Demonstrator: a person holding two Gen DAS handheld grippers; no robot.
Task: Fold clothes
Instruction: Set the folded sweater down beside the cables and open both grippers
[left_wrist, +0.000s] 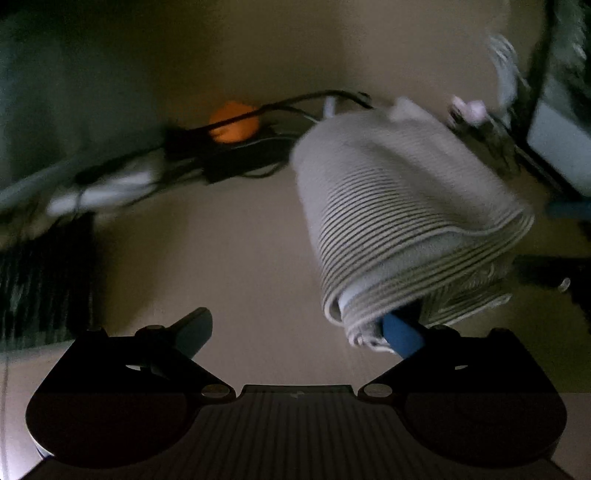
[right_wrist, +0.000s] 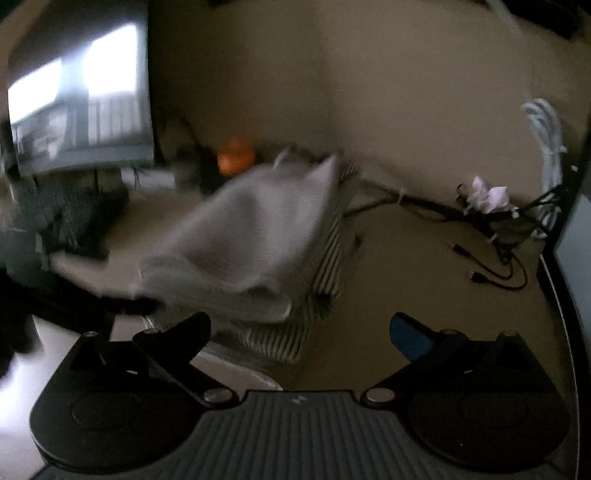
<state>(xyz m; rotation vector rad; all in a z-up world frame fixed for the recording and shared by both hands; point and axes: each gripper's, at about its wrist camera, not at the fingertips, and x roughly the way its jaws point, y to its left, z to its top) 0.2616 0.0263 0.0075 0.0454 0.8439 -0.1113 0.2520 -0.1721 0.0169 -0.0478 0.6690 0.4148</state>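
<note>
1. Lying draped over the blue right finger of the left gripper: a folded striped cloth, with the jaws wide apart and clamped on nothing.
2. Shown only in the left wrist view: thin dark stripes, neat and sharp, and the folded edge of the cloth.
3. Seen in the right wrist view: the same striped cloth, blurry, on the tan table, left of middle.
4. Open wide too, and holding nothing: right gripper.
5. Sitting behind the cloth: orange ball.
6. Lying to the right: black cables, a crumpled paper, a white cord.
7. Running away from the left gripper toward the far wall: the long side of the cloth.
</note>
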